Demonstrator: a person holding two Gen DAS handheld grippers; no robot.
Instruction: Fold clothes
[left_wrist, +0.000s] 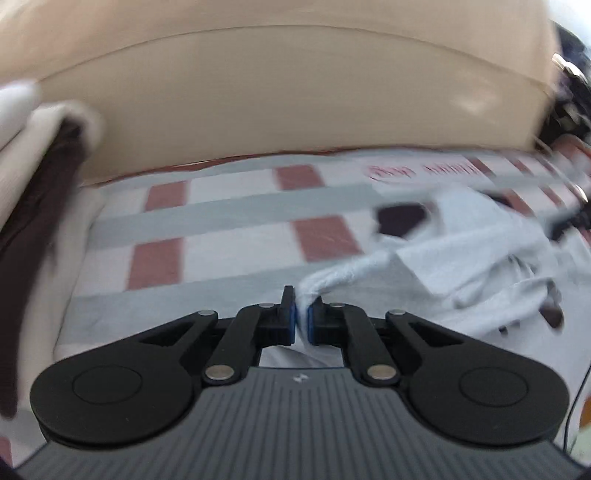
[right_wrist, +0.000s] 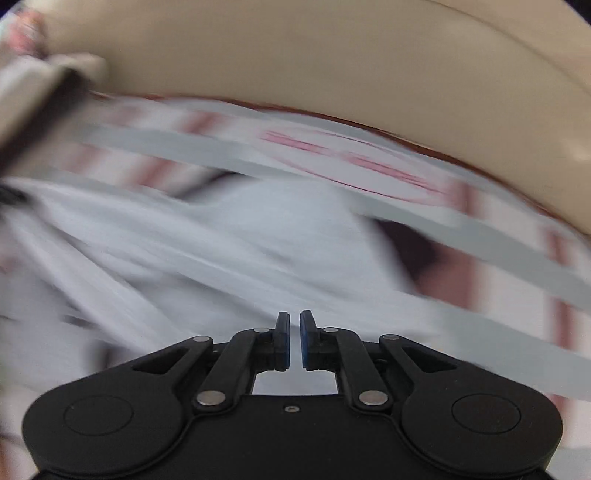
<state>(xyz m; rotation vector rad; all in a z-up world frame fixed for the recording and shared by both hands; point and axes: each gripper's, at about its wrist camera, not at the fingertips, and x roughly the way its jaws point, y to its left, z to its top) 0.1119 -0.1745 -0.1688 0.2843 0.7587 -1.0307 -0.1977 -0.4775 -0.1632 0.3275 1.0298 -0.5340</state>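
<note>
Bedding: a checked sheet (left_wrist: 236, 229) in white, grey bands and dull red squares covers the work surface, with red lettering printed on it toward the far side, too blurred to read. Behind it stands a tan padded headboard (left_wrist: 295, 92). At the far left edge sits a stack of folded cloth (left_wrist: 40, 147), pale layers over a dark brown one.

Left gripper (left_wrist: 302, 314): jaws clamped on a bunched fold of a pale grey garment (left_wrist: 461, 243). Cloth fills the narrow space between the blue pads (left_wrist: 292, 314) and hangs through beneath them. From the pinch the fabric runs up and to the right as a taut ridge, then spreads into a rumpled heap lying on the sheet at right. A dark patch shows on the garment near its far edge; cannot say what it is.

Right gripper (right_wrist: 294, 334): jaws drawn nearly together, a thin slit open between the pads. No fabric seen in that slit; whether the tips hold anything is not determinable. The view is heavily motion-blurred. The garment (right_wrist: 221, 240) fills the centre and left of this view, creased in long diagonal folds, directly ahead of and under the fingertips. Sheet and headboard (right_wrist: 332, 66) appear beyond it, tilted.
</note>
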